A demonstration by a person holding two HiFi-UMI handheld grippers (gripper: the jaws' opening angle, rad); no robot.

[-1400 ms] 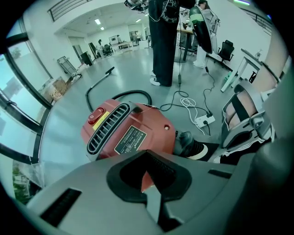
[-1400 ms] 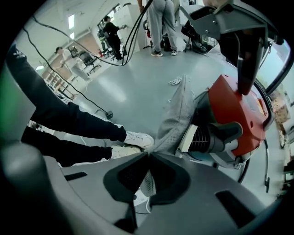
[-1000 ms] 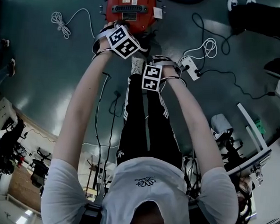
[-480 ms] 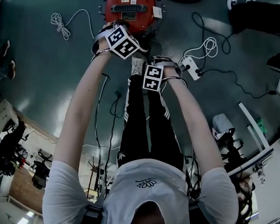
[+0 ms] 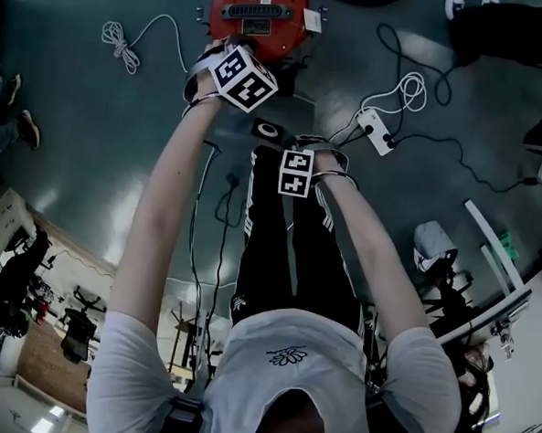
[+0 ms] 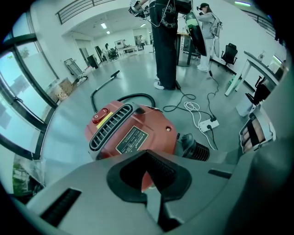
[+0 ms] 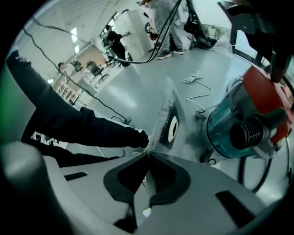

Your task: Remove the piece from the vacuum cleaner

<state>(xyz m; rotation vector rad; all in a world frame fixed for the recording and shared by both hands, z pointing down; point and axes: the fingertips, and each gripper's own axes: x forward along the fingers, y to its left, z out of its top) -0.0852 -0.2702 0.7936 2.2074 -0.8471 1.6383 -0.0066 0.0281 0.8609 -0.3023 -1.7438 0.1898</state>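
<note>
Nearest, lower centre of head view: person's black trousers (image 5: pixel 270 238), both arms reaching down and forward. Right gripper (image 7: pixel 147 158) sits mid-frame just above the legs, jaws pinching the piece (image 7: pixel 171 124), a thin flat gray plate with a round white-ringed hole, held by its edge so it sticks out past the jaw tips. The piece is off the machine, in the air near the person's shoe and apart from the vacuum cleaner (image 6: pixel 133 133); looks like it is being kept clear of the body while it comes away. Left gripper (image 6: pixel 148 158) is farther out, upper centre of head view, jaws pressed together with nothing plainly pinched, tips right at the red housing; probably bracing the machine so it does not drag along, contact not certain. Beyond on the floor (image 5: pixel 74 135): power strip (image 5: pixel 375 130) upper right, coiled white cord (image 5: pixel 119 46) upper left. Removal step looks basically done.
</note>
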